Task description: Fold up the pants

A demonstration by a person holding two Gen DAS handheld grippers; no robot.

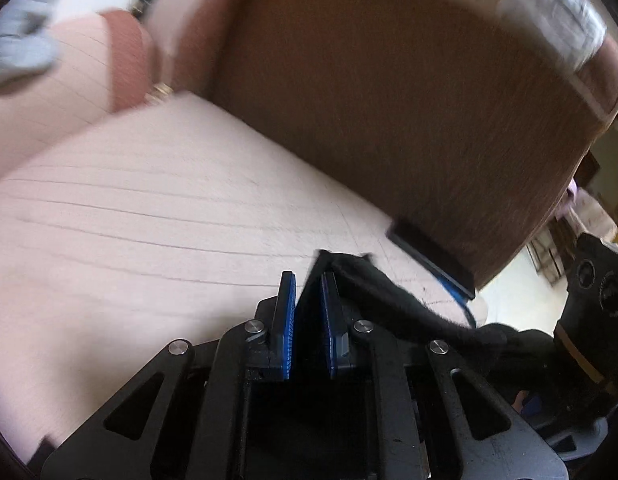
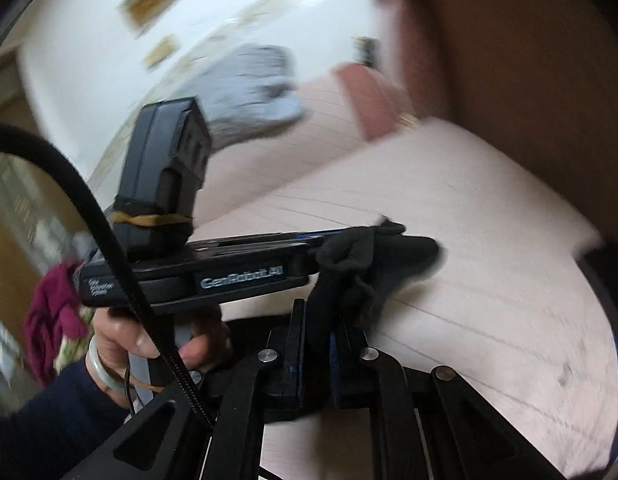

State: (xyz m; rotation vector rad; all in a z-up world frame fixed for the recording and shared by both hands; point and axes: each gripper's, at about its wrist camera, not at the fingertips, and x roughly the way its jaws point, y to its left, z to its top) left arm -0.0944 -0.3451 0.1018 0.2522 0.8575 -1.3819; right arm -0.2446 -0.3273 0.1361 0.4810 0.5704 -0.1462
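The black pants point(image 1: 393, 300) are bunched between both grippers above a pale pink bed point(image 1: 149, 220). My left gripper point(image 1: 309, 280) is shut on the pants' black cloth, which trails off to the right toward the other gripper's body point(image 1: 597, 300). In the right wrist view my right gripper point(image 2: 319, 312) is shut on the same black cloth point(image 2: 361, 268). The left gripper's body point(image 2: 229, 276) lies crosswise just ahead, held by a hand point(image 2: 125, 340), its tip in the bunched cloth. Both views are blurred.
A brown wooden headboard point(image 1: 369, 100) rises behind the bed. A pink pillow with a brown band point(image 1: 125, 60) and grey folded cloth point(image 2: 253, 84) lie at the far end. A maroon garment point(image 2: 49, 320) sits at the left. A black cable point(image 2: 109, 240) crosses the right view.
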